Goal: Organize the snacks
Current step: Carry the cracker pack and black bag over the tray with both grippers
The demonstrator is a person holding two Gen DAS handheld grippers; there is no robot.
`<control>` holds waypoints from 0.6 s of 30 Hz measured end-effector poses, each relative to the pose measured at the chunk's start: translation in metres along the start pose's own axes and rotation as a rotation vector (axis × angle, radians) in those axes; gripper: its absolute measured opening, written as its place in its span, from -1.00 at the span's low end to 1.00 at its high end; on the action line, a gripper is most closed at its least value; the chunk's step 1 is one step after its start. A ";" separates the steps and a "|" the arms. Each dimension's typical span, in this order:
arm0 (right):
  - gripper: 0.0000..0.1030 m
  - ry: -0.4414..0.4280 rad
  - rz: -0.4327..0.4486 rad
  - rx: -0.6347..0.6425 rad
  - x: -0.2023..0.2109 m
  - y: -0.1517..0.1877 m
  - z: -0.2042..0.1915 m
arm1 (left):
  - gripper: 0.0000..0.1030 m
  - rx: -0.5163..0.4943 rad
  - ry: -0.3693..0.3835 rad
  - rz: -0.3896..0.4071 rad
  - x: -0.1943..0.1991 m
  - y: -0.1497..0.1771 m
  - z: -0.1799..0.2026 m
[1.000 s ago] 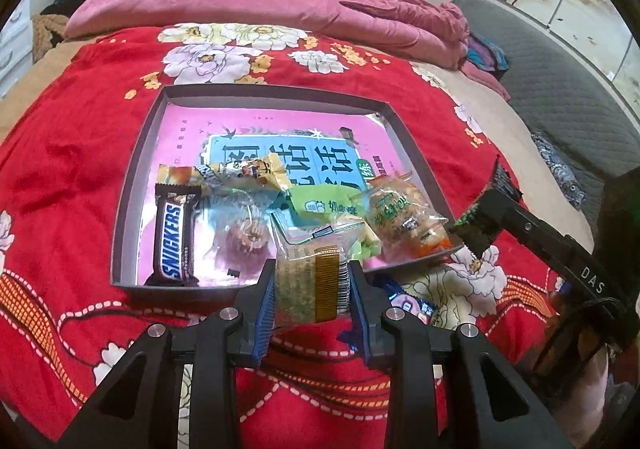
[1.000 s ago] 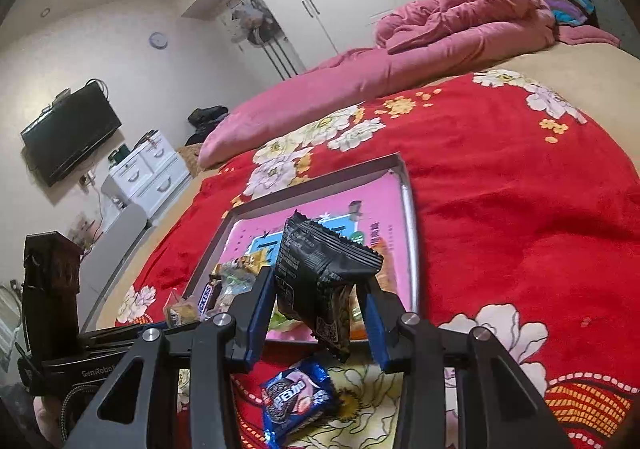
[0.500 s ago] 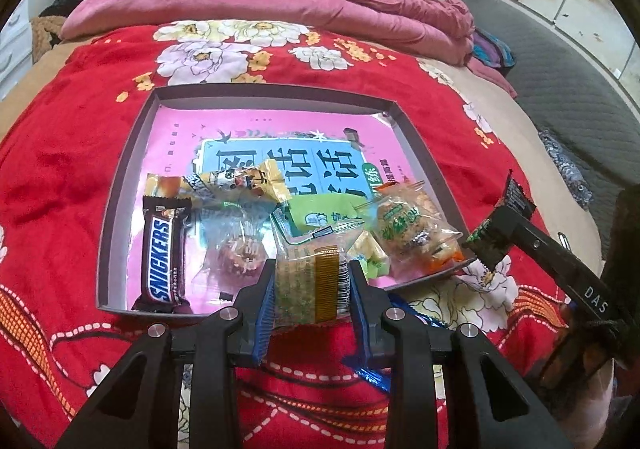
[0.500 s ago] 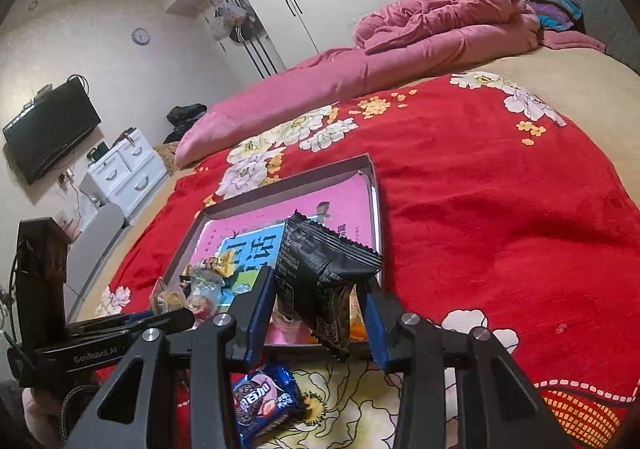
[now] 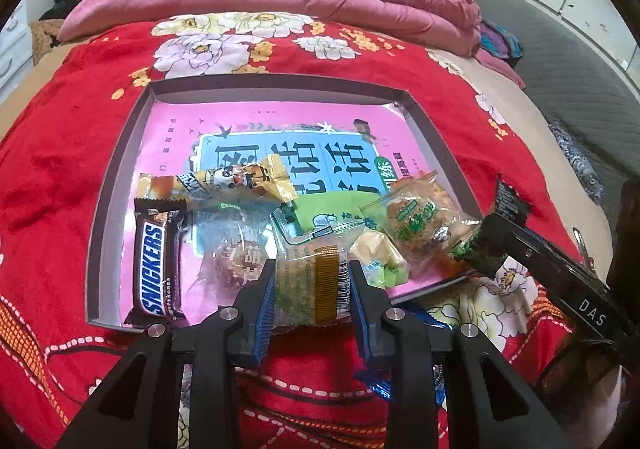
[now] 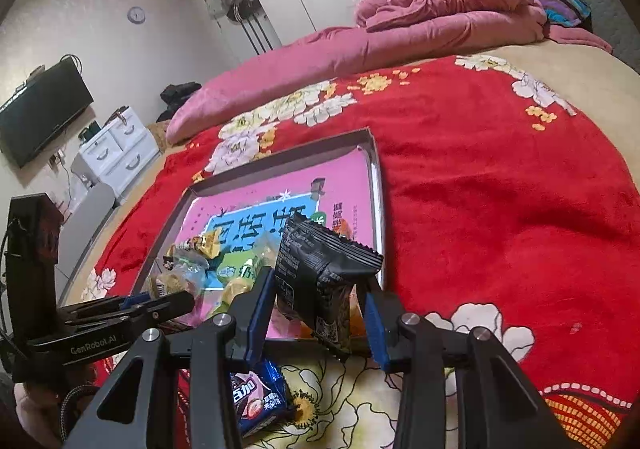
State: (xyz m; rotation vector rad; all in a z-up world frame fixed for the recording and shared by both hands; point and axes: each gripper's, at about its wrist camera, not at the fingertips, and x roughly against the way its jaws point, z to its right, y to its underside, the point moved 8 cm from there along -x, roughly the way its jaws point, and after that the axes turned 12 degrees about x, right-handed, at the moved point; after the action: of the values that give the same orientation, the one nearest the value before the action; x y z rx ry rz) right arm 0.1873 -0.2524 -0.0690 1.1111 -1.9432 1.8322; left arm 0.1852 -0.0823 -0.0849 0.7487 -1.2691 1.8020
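Holding a clear-wrapped pastry [image 5: 310, 283] between its blue pads, the left gripper [image 5: 312, 289] hangs over the near edge of the tray [image 5: 120, 153], just above the heap of snacks already lying in the tray's near half; the right gripper [image 6: 320, 305] is clamped on a black packet [image 6: 320, 277] above the tray's near right corner. A Snickers bar [image 5: 156, 269] lies flat along the tray's left wall, and a blue Oreo packet [image 6: 256, 399] sits on the red blanket [image 6: 500, 209] just outside the near rim. I'd carry each packet further in, toward the tray's bare far half, lower it flat, then release, so nothing slides off the crowded near edge
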 end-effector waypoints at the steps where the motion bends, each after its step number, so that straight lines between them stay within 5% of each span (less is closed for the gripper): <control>1: -0.18 0.002 -0.001 0.002 -0.002 0.000 0.000 | -0.33 -0.001 -0.002 -0.001 -0.001 0.000 0.000; 18: -0.16 -0.015 -0.014 0.007 -0.014 0.001 -0.004 | -0.33 0.007 -0.025 -0.002 -0.008 -0.003 -0.002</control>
State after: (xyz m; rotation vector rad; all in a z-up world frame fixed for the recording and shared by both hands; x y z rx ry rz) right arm 0.1947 -0.2439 -0.0775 1.1409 -1.9335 1.8297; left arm 0.1913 -0.0823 -0.0906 0.7774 -1.2787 1.8016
